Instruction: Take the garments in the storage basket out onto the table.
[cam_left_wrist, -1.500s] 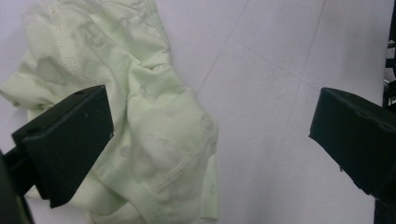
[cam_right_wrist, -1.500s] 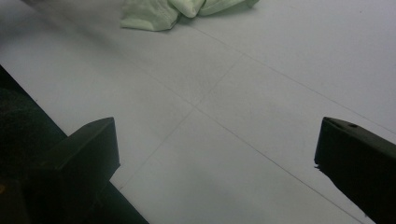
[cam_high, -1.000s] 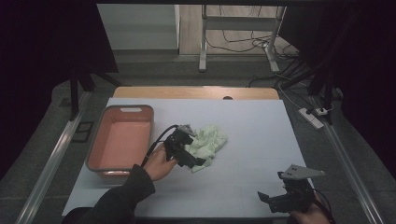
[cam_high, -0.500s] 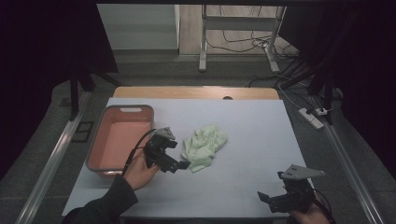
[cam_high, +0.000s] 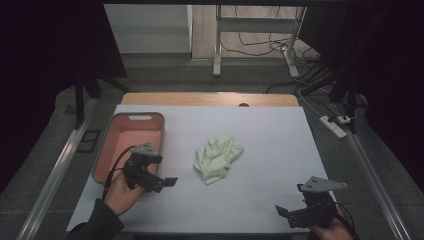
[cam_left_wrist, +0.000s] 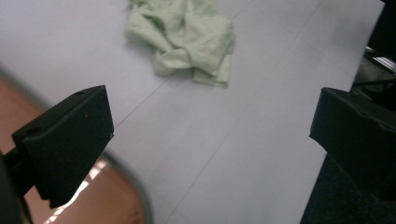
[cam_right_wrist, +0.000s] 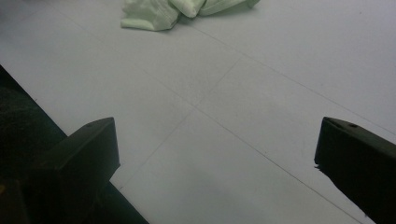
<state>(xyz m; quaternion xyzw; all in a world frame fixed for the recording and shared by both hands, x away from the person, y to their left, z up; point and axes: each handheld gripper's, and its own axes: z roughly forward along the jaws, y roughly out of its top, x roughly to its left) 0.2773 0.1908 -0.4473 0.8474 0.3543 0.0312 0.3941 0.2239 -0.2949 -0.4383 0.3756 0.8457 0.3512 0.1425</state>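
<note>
Since a second ago the left gripper (cam_high: 159, 181) has pulled back from the green cloth (cam_high: 218, 157) toward the near left of the table; it was on the cloth then, and now sits apart from it, just beside the orange tray (cam_high: 108, 151). Cloth left behind in a crumpled heap, about where it was. Right gripper (cam_high: 290, 212) unchanged at the near right corner.

High view: cloth lies bunched near the middle of the white table cover (cam_high: 270, 145), clear of both tools. Left gripper held in a hand (cam_high: 122, 192) close to the tray's right wall, jaws pointing right toward the cloth. Tray stands at the table's left side. Right gripper low at the near edge, well apart from the cloth, grey plate on top.

Left gripper view: jaws spread wide, nothing between them but bare cover. Cloth (cam_left_wrist: 187, 37) ahead, at the top of the picture, not touched. Tray rim (cam_left_wrist: 135, 196) curves under the left jaw, blurred.

Right gripper view: jaws wide apart, empty, cover beneath. Edge of the cloth (cam_right_wrist: 163, 14) far ahead at the top.
</note>
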